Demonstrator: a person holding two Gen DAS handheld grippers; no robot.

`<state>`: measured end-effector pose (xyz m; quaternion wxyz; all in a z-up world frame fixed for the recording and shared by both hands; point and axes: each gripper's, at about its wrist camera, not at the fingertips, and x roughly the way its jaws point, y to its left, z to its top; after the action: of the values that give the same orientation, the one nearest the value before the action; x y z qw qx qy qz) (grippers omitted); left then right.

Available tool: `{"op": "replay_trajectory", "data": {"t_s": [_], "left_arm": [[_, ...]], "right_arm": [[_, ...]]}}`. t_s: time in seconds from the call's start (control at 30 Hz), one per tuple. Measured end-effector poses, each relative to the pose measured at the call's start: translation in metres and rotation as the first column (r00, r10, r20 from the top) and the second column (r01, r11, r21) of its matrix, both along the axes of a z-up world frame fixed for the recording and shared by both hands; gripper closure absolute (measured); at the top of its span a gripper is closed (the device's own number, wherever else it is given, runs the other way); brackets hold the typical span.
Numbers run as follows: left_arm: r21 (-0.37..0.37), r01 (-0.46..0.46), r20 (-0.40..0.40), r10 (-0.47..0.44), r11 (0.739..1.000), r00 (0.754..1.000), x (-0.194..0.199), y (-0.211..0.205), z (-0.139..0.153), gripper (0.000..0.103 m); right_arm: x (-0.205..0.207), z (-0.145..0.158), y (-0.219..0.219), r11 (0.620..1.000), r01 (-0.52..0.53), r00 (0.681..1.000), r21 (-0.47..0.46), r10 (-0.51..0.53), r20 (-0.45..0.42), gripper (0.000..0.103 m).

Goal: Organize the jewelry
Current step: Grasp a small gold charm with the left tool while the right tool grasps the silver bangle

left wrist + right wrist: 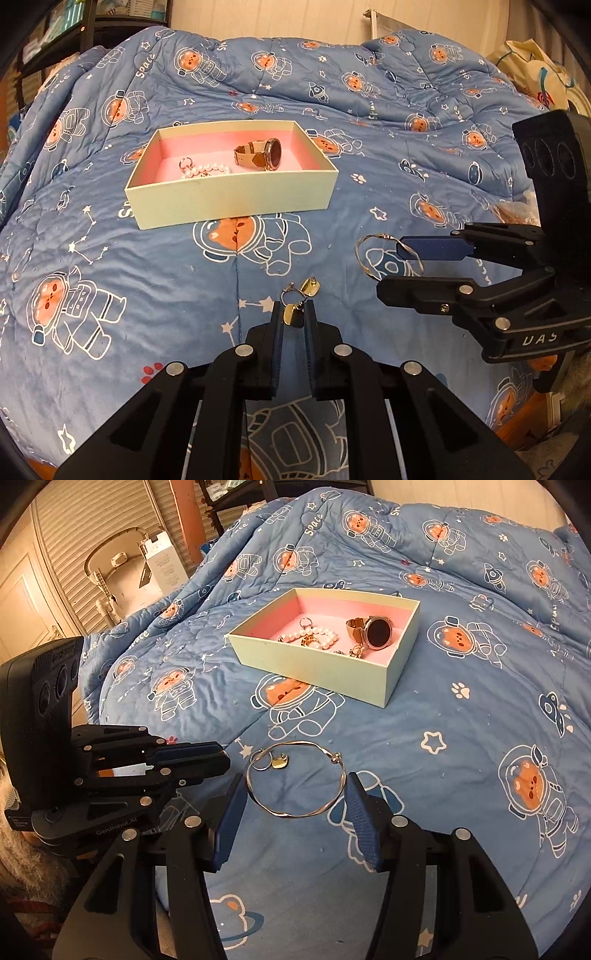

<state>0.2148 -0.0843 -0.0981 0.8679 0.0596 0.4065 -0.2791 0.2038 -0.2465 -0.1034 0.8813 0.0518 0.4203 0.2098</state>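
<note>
Listing from the box [236,199] on the bed: inside, we log a watch [264,155] and pearl bracelet [207,170]. Nearer us, left gripper [294,314] fingers grasping gold earrings [301,299]; right gripper [295,805] fingers released around a bangle [295,775].

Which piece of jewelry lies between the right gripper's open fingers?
The thin bangle, on the quilt between the right gripper fingers. The watch and pearls are in the box.
</note>
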Motion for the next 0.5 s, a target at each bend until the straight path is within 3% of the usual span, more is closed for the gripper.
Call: {"op": "replay_trajectory", "data": {"t_s": [0.23,0.5], "left_arm": [[-0.068,-0.021,-0.009,0.021,0.997,1.0,0.012,0.013,0.019,0.092],[-0.068,-0.023,0.031,0.025,0.997,0.999,0.018,0.018,0.038,0.092]], "right_arm": [[0.008,0.016,0.001,0.998,-0.017,1.0,0.067,0.016,0.01,0.048],[0.016,0.032,0.002,0.995,-0.026,0.999,0.099,0.023,0.027,0.048]]}}
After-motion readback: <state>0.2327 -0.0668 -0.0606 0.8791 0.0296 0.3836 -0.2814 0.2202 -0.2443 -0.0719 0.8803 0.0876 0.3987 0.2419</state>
